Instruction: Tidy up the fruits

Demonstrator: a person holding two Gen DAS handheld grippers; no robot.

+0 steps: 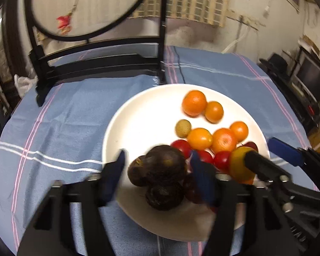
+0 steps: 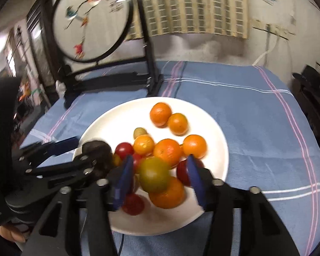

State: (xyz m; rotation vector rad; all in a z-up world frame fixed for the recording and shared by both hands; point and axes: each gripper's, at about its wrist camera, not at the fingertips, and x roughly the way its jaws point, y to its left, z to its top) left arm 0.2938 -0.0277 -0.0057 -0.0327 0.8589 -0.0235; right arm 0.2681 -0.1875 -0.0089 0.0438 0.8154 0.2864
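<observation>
Left gripper wide, straddling dark fruits. Right gripper wide around greenish-yellow fruit; contact unclear. All fruit mixed on plate ahead. Sorting barely begun.

1. Plate: plain white.
2. Tablecloth: blue, with white and pink stripe pairs crossing in a grid.
3. Oranges: bright orange. One fruit is green-yellow.
4. Tomatoes: red.
5. Small round fruit: tan-green.
6. Dark fruits: brown-black.
7. Gripper pads: blue; frames black.
8. Round screen: pale, black frame, red flower.
</observation>
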